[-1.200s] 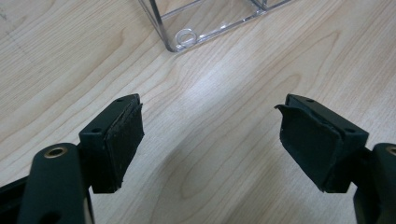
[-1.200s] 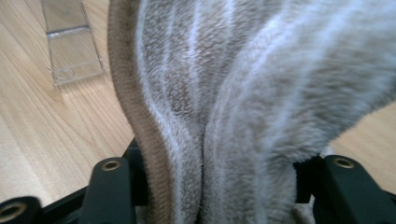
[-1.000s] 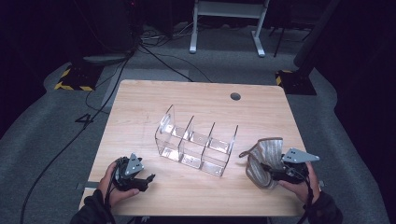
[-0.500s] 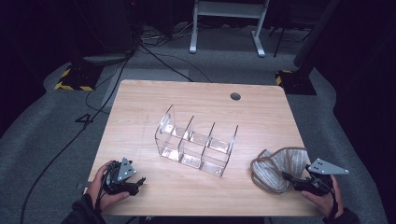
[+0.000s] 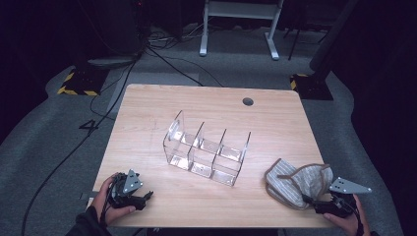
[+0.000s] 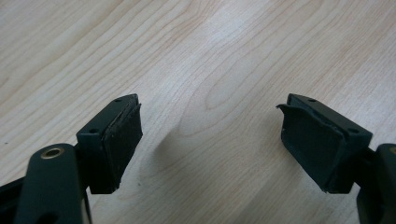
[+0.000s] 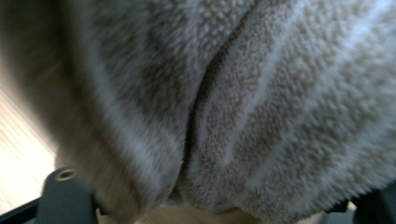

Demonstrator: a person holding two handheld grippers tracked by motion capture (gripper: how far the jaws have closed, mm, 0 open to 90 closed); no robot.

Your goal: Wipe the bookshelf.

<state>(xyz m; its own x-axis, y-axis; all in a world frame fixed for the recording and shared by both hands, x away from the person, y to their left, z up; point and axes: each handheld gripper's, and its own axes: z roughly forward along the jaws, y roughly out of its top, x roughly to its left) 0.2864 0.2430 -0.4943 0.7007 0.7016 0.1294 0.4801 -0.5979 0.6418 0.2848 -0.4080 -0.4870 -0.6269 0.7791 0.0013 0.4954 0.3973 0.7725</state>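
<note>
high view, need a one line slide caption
Striped towel lies crumpled by the right gripper, clear divider tray mid-table, left gripper resting open.

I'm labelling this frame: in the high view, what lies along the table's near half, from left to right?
Left gripper in the person's left hand → clear plastic divider box → striped grey cloth → right gripper, its jaws at the cloth's near edge.
</note>
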